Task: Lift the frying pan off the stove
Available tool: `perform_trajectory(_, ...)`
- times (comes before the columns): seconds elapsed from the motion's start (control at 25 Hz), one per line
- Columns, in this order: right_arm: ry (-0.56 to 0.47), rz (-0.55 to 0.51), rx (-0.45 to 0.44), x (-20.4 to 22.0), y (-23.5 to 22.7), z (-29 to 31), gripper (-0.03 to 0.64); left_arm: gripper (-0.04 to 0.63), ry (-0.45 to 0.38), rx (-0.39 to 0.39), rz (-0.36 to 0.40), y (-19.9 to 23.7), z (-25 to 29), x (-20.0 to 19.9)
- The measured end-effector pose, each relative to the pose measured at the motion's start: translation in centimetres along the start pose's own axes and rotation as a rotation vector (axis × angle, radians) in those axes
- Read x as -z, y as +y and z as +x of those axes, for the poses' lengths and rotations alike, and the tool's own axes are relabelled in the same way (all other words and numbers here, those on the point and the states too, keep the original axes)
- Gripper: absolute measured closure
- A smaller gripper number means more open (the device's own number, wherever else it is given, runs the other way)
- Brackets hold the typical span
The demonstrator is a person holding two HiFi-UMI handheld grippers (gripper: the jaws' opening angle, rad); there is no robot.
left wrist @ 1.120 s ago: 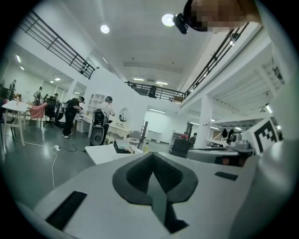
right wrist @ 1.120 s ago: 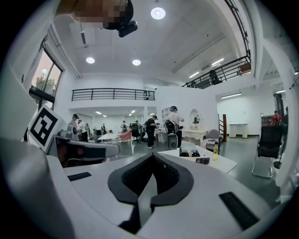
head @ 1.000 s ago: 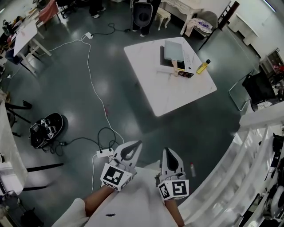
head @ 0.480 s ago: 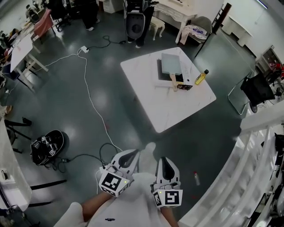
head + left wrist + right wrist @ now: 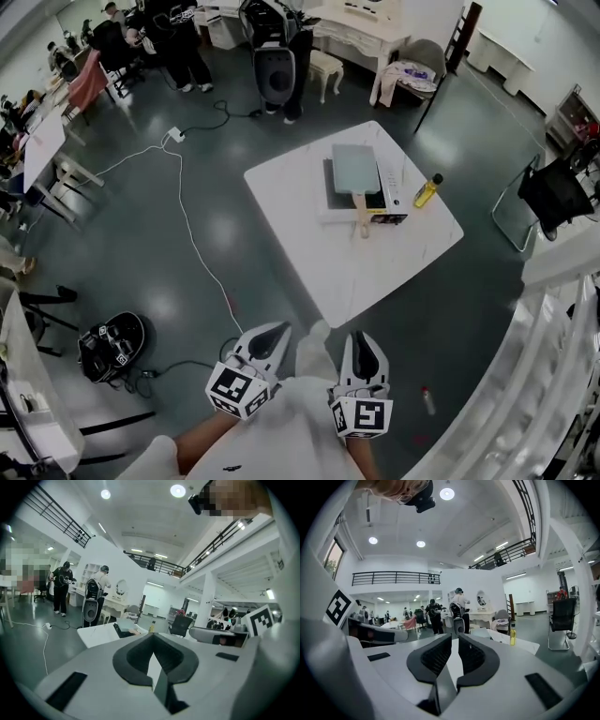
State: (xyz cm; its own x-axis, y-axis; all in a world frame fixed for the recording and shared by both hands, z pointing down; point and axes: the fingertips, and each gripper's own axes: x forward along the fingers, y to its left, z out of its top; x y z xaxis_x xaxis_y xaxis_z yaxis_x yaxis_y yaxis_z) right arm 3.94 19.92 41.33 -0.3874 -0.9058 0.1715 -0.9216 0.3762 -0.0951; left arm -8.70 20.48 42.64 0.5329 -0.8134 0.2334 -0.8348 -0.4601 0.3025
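So we're standing well back from the white table, which sits at 12 o'clock from us across the dark floor. The frying pan is a pale square one and it's sitting on the stove near the table's far side, with its wooden handle pointing back toward us at 6 o'clock. A yellow bottle stands just beside the stove at its 3 o'clock. Neither claw is anywhere near the pan. We've got both held low in front of our body, side by side. The left gripper is clenched tight, pads pressed together with nothing in them. The right gripper is just cracking open: its view shows a narrow gap between the ribbed pads and nothing in that gap. On the floor, a white cable snakes from about 8 o'clock up to a power strip at 10 o'clock, and a black bag lies over at 9 o'clock. A few people are standing way off at 11 o'clock.
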Motion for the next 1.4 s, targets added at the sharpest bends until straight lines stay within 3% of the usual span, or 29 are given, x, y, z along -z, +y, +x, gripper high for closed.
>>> perform_trajectory(0.12,0.003,-0.003,-0.012,-0.8,-1.9,4.1,0.569,0.594,-0.017,0.025,0.014,0.9,4.2,-2.8)
perform_trajectory(0.4,-0.001,-0.029,-0.061,-2.7,-5.5,12.3,0.563,0.594,0.009,0.066,-0.022,2.5,12.8,-5.5)
perform_trajectory(0.64,0.022,-0.016,-0.093,-2.7,-8.0,17.3,0.563,0.594,0.029,0.019,-0.062,5.1,16.3,-6.1)
perform_trajectory(0.88,0.045,0.006,-0.037,-2.2,-11.0,18.8,0.563,0.594,0.085,0.055,-0.105,5.8,19.6,-5.7)
perform_trajectory(1.24,0.075,0.005,0.06,-2.4,-13.4,19.2,0.558,0.594,0.161,0.204,-0.167,4.9,24.4,-6.0)
perform_trajectory(1.4,0.081,0.017,0.098,-2.3,-13.8,19.9,0.557,0.594,0.174,0.214,-0.219,6.7,25.6,-6.2)
